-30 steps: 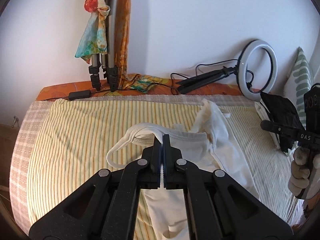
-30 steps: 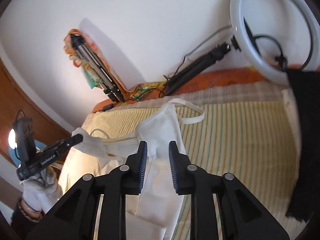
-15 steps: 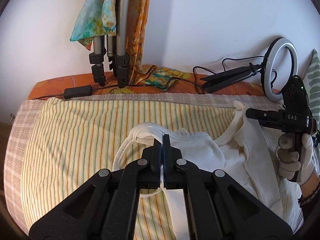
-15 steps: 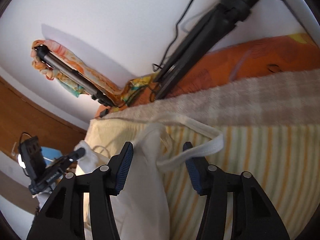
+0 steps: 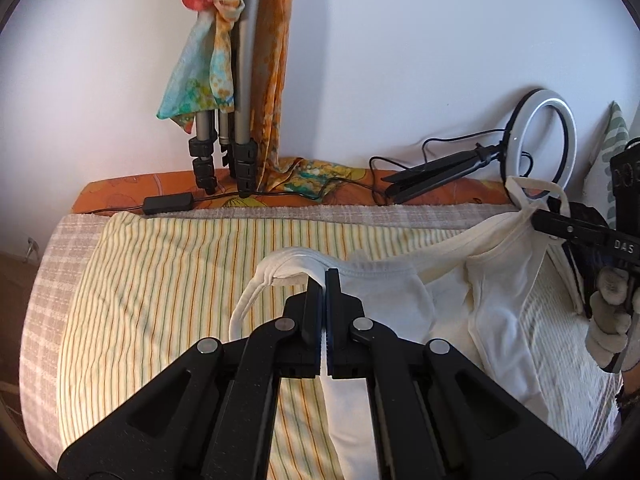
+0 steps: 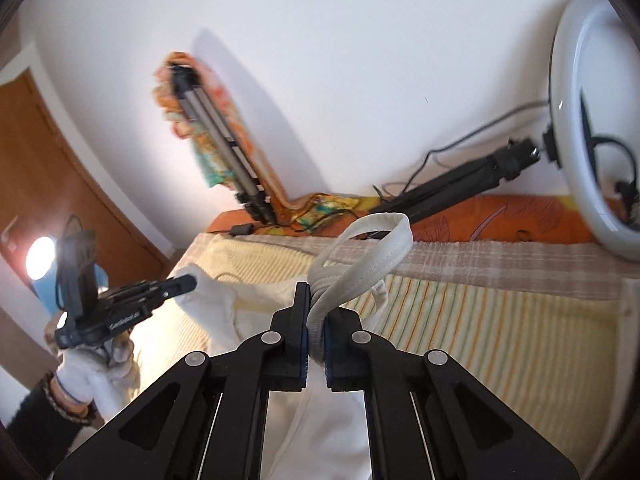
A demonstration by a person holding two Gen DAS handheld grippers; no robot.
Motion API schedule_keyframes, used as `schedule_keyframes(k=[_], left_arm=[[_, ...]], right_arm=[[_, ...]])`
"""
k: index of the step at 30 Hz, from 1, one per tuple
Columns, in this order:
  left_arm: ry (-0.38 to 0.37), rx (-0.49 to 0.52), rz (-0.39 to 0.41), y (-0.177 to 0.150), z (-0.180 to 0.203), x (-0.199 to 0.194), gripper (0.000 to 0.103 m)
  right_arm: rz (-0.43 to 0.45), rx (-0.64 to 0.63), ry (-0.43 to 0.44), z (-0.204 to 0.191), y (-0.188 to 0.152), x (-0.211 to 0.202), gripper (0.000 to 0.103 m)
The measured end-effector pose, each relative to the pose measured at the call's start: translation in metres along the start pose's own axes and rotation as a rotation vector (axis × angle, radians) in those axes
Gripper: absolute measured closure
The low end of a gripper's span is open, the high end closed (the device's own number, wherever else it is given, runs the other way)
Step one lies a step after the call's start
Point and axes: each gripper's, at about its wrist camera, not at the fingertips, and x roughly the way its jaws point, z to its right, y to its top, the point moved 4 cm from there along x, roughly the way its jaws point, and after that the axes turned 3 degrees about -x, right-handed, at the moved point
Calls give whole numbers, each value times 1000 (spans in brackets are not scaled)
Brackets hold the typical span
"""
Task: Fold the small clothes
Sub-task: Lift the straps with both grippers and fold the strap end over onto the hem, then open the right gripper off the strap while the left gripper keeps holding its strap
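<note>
A small white sleeveless top hangs stretched between my two grippers above the striped bed cover. My left gripper is shut on one shoulder strap. My right gripper is shut on the other shoulder strap, whose loop sticks up past the fingers. In the left wrist view the right gripper holds the cloth at the far right. In the right wrist view the left gripper holds the cloth at the left.
A ring light on a black stand lies at the back right. A folded tripod draped with colourful cloth leans on the wall. A black adapter and cable lie on the orange edge. A wooden door is at the left.
My right gripper was open over the strap and has shut on it and lifted it. The top is now pulled out between the two grippers. My left gripper stays shut.
</note>
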Motion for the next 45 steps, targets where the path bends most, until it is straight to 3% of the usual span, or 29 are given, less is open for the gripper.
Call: schedule_keyframes(k=[6,14,18,25,29,30,32,33,36,39,45], left_arm=[[-8,1,12,-23,12,-41,103],[-4,10,4,-81,26,-80,103],[60,88,3,-116,34,-90,103],[64,49,-73,-163,26,-87,103],[71,95,-116,-182,29,-94,103],[74,120,-127,-187,31,-99,103],[54,147,-152,-196,33,-109,103],[47,157,-161,-199,34,-115,103],[11,147,-148,-199,37,-137,103],[35,160,-80,-178,41,-147,103],[11,59,-107,-126,31,-102,103]], right_arm=[[5,-25,-1,-31,-32,-55,99],[-30,-39,-55,-61,-100,-91,99],[-84,-63,-95,-73,-137,-94,99],[-154,-105,-200,-68,-185,-96,99],[-208,-116,-245,-60,-197,-101,97],[-225,-115,-263,-57,-199,-105,95],[-255,-102,-283,-51,-201,-113,81],[-256,-98,-299,-49,-201,-118,75],[-209,-83,-300,-54,-194,-135,75],[-160,-76,-245,-69,-181,-136,75],[-175,-63,-210,-86,-166,-96,75]])
